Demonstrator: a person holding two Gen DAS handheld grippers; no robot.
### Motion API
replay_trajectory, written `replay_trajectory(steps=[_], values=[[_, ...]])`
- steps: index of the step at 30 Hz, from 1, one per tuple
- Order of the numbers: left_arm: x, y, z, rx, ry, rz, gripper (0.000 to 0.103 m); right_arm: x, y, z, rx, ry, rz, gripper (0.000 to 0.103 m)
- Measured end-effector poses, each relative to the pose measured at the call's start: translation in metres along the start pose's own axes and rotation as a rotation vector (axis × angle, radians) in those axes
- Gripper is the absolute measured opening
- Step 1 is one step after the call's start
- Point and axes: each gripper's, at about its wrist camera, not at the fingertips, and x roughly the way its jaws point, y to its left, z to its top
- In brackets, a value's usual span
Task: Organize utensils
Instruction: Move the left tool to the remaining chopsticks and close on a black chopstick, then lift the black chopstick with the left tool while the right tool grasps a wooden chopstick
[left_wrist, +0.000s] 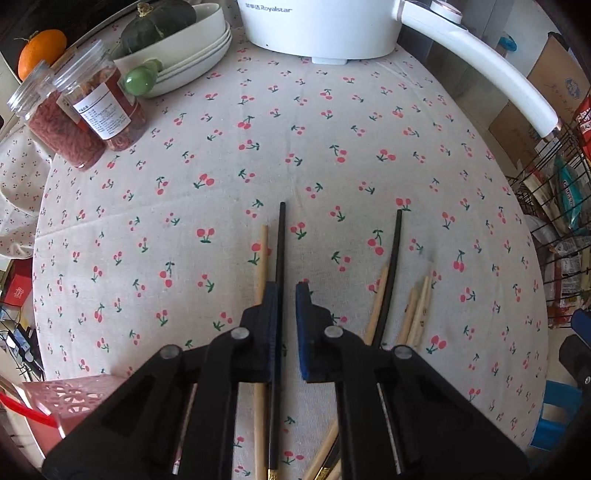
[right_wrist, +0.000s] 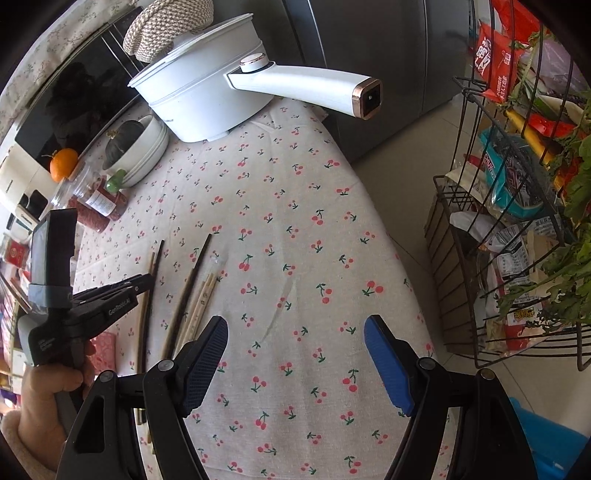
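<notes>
Several chopsticks lie on the cherry-print tablecloth (left_wrist: 221, 155). In the left wrist view my left gripper (left_wrist: 287, 291) hangs low over a black chopstick (left_wrist: 282, 236) that runs between its narrowly parted jaws, close to the left pad; a wooden chopstick (left_wrist: 263, 254) lies just left of it. Another black chopstick (left_wrist: 394, 251) and several wooden ones (left_wrist: 419, 310) lie to the right. In the right wrist view my right gripper (right_wrist: 295, 325) is wide open and empty above bare cloth, right of the chopsticks (right_wrist: 201, 291). The left gripper (right_wrist: 122, 291) shows there too.
A white Royalstar electric pot (left_wrist: 317, 26) with a long handle stands at the back. Bowls with a squash (left_wrist: 173, 40), two jars (left_wrist: 96, 107) and an orange (left_wrist: 40, 51) stand back left. A pink perforated holder (left_wrist: 70, 395) sits near left. A wire rack (right_wrist: 517, 221) stands off the table's right edge.
</notes>
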Motion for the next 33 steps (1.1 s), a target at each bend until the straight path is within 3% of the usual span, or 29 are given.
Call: replay_trajectory(steps=[4, 10, 13, 25, 33], values=[[0.010, -0.002, -0.001, 0.014, 0.022, 0.030, 0.011, 0.005, 0.004, 0.000, -0.015, 0.011, -0.003, 0.078], [0.010, -0.002, 0.001, 0.018, 0.010, 0.020, 0.011, 0.009, 0.010, -0.001, -0.032, 0.022, -0.008, 0.078], [0.008, -0.001, -0.001, 0.019, 0.002, 0.008, 0.006, 0.011, 0.012, 0.000, -0.034, 0.030, -0.010, 0.078], [-0.095, -0.017, -0.064, 0.204, -0.253, -0.072, 0.006, 0.008, 0.029, -0.010, -0.051, 0.031, -0.014, 0.078], [-0.158, 0.031, -0.101, 0.139, -0.392, -0.180, 0.006, 0.008, 0.048, -0.019, -0.079, 0.033, -0.014, 0.078]])
